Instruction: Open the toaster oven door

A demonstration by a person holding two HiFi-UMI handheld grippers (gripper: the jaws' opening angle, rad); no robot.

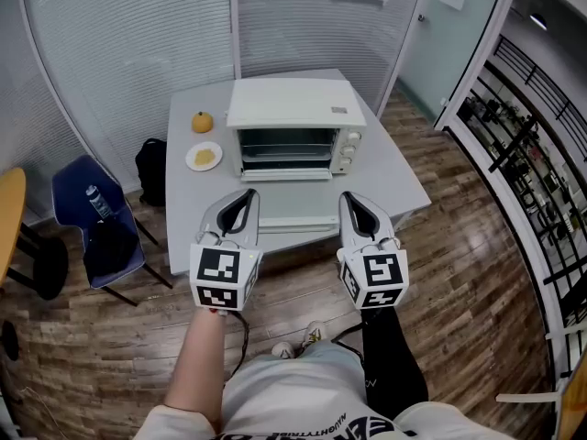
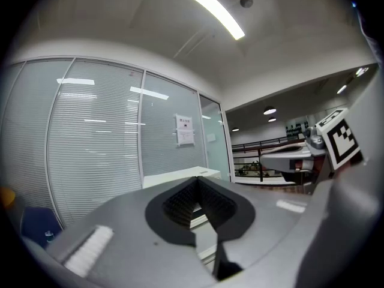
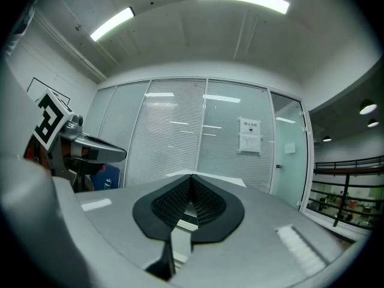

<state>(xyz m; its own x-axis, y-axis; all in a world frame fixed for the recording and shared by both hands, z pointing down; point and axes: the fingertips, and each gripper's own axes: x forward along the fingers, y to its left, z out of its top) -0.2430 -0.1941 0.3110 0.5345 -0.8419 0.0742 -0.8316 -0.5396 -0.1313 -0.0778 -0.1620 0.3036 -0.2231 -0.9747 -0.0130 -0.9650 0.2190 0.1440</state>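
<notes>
White toaster oven (image 1: 293,108) sits at twelve o'clock, its door (image 1: 284,149) running nine-to-three.
Left gripper (image 1: 248,193) and right gripper (image 1: 348,197) look equally near, both with jaws pressed together and empty.

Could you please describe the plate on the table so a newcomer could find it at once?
On the grey table, look left of the white oven. The plate lies there, in front of an orange fruit. It is the only flat white disc, with yellowish food on it.

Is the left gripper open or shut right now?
Shut. In its own view the left gripper has its jaws meeting at the tips, nothing between them; the head view shows it clear of the toaster oven.
</notes>
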